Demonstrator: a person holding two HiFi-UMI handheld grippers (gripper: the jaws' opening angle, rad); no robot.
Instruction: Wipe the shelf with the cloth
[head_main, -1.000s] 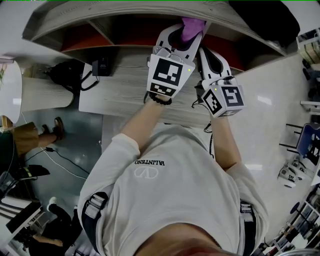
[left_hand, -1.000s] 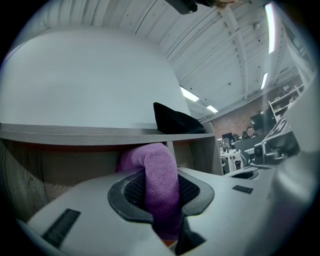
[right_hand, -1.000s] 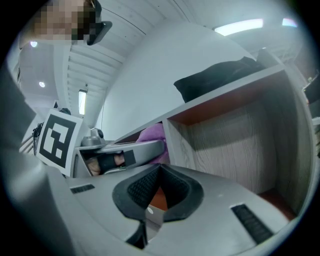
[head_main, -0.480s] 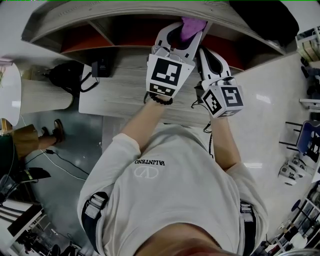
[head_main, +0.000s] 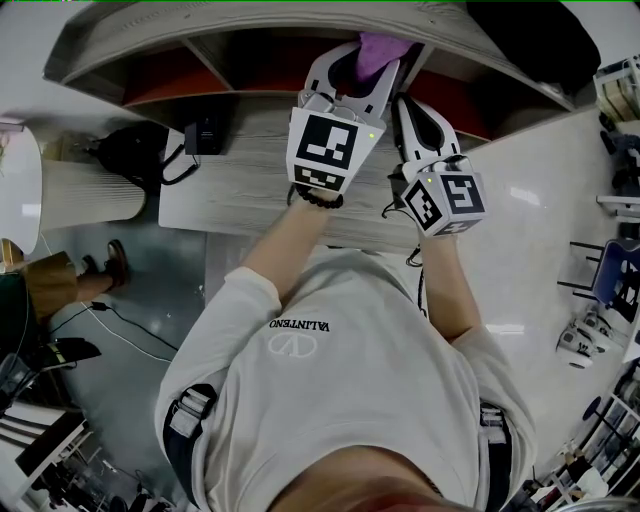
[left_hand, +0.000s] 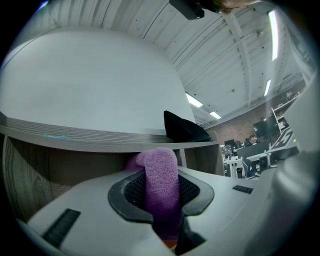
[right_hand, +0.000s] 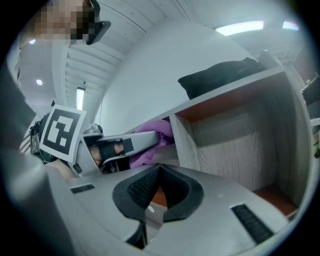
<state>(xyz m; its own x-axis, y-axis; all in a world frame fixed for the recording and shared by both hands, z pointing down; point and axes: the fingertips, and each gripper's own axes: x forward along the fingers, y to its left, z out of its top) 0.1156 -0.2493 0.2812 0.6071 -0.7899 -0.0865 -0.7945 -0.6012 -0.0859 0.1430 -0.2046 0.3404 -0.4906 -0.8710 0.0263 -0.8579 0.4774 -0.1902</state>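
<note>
A purple cloth (head_main: 378, 48) is pinched in my left gripper (head_main: 366, 62), which is shut on it and reaches into the wooden shelf (head_main: 250, 25) near an upright divider. In the left gripper view the cloth (left_hand: 161, 182) fills the gap between the jaws and bulges against the shelf board's front edge (left_hand: 90, 138). My right gripper (head_main: 407, 108) is beside it to the right, shut with nothing held. Its own view shows the pads (right_hand: 134, 187) meeting, the left gripper (right_hand: 117, 145) with the cloth (right_hand: 156, 134) to the left, and the shelf divider (right_hand: 181, 140).
A black bag (head_main: 525, 40) lies on top of the shelf at the right. Below the shelf is a wooden desk top (head_main: 230, 185) with a black device and cable (head_main: 203, 131). The right compartment (right_hand: 235, 145) has a wood back and a reddish floor.
My left gripper with the cloth has shifted slightly up and to the left along the shelf. The right gripper has hardly moved.
</note>
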